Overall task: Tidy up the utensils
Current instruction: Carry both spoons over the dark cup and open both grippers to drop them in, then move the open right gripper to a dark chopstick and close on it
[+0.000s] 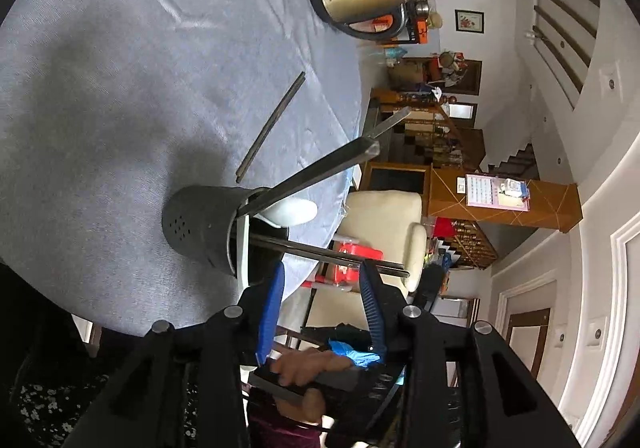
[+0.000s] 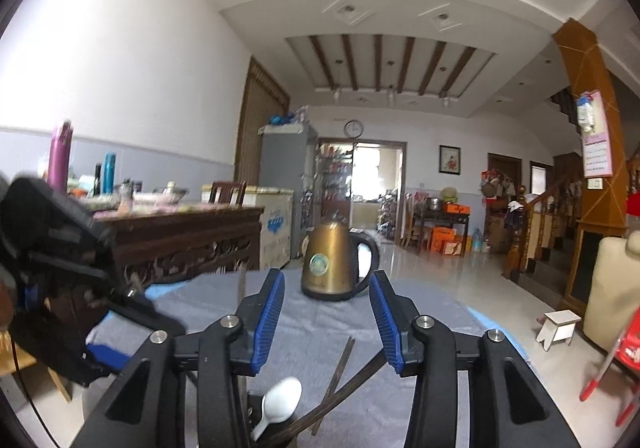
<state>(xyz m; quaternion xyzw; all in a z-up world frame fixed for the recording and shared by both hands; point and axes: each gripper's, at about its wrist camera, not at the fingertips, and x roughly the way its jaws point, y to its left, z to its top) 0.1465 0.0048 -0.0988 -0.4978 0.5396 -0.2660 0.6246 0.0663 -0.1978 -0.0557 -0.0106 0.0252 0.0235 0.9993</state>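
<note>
Both grippers stand with jaws wide and hold nothing. Between the blue pads of the left gripper (image 1: 322,280) the view passes over dark chopsticks (image 1: 328,254) that lean out of a dark perforated holder (image 1: 200,224), its mouth just beyond the fingertips. A white spoon (image 1: 292,210) and more chopsticks (image 1: 316,172) also stick out of the holder. One pair of chopsticks (image 1: 272,126) lies flat on the grey tablecloth (image 1: 120,68), near the holder but apart from it. The right gripper (image 2: 326,294) hovers above the spoon (image 2: 280,404) and chopsticks (image 2: 340,376). Farther off on the cloth stands a brass kettle (image 2: 332,260).
</note>
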